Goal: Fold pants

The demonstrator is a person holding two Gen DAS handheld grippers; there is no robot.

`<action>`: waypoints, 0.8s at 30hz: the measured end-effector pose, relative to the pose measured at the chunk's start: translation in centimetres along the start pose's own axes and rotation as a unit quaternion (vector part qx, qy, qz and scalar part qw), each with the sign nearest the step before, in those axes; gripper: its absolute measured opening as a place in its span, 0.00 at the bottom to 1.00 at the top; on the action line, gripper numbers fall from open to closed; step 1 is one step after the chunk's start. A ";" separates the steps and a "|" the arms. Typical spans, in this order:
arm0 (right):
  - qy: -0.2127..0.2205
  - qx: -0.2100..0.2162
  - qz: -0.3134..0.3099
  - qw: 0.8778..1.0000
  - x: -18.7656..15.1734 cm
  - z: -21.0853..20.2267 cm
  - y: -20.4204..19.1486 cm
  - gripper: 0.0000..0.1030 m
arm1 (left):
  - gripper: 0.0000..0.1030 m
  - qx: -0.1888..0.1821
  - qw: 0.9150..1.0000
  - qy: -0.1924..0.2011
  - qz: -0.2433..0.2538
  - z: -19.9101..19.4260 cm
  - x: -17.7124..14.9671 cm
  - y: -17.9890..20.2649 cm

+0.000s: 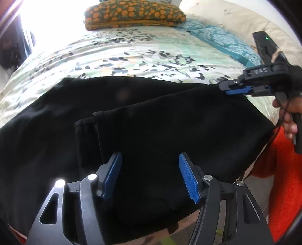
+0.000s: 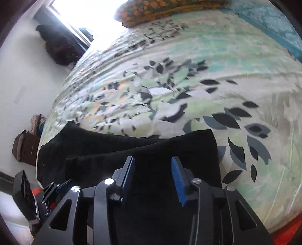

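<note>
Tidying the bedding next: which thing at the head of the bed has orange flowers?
The folded blanket, left of the teal pillow; it alone carries orange blossoms on dark green.

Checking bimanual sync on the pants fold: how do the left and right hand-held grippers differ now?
Left hand-held gripper: jaws spread wide; right hand-held gripper: narrower gap. Left hovers over the near part of the black pants; right is at their far edge, next to the floral bedspread. Shared: both angle down at the pants, blue pads, no cloth visibly pinched.
</note>
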State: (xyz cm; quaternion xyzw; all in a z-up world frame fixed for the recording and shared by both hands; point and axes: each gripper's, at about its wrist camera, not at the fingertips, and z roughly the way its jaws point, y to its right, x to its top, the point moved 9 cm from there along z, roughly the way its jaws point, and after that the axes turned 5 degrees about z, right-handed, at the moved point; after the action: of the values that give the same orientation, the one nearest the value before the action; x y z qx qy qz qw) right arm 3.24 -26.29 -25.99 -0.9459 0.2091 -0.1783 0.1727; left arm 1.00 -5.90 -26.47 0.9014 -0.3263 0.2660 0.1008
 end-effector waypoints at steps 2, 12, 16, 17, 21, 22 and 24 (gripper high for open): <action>0.013 0.009 0.047 0.999 0.0 -0.5 1.5 0.18 | 0.64 0.016 1.000 -0.002 0.012 -1.0 0.0 0.4; -0.027 -0.056 -0.082 0.995 -9.6 -2.6 -1.1 0.56 | 0.72 0.043 0.997 -0.037 -0.055 -0.9 -0.7 -1.2; -0.023 -0.061 -0.090 0.994 -9.8 -2.8 -0.7 0.58 | 0.73 0.053 0.996 -0.042 -0.052 -0.6 -0.8 -1.2; -0.024 -0.063 -0.090 0.994 -9.9 -2.6 -0.7 0.60 | 0.73 0.054 0.996 -0.042 -0.051 -0.6 -0.8 -1.2; -0.021 -0.074 -0.106 0.991 -10.3 -2.2 -0.9 0.65 | 0.73 0.055 0.996 -0.045 -0.051 -0.6 -0.8 -1.2; -0.022 -0.077 -0.110 0.991 -10.4 -2.1 -1.1 0.68 | 0.73 0.056 0.996 -0.044 -0.050 -0.6 -0.9 -1.2; -0.022 -0.082 -0.114 0.990 -10.4 -2.0 -1.3 0.71 | 0.73 0.057 0.996 -0.044 -0.048 -0.5 -0.9 -1.2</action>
State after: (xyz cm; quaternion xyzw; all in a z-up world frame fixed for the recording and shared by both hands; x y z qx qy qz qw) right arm -5.99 -20.91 -26.43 -0.9782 0.1097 -0.1581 0.0774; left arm 0.96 -4.35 -26.50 0.9310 -0.2716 0.2392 0.0478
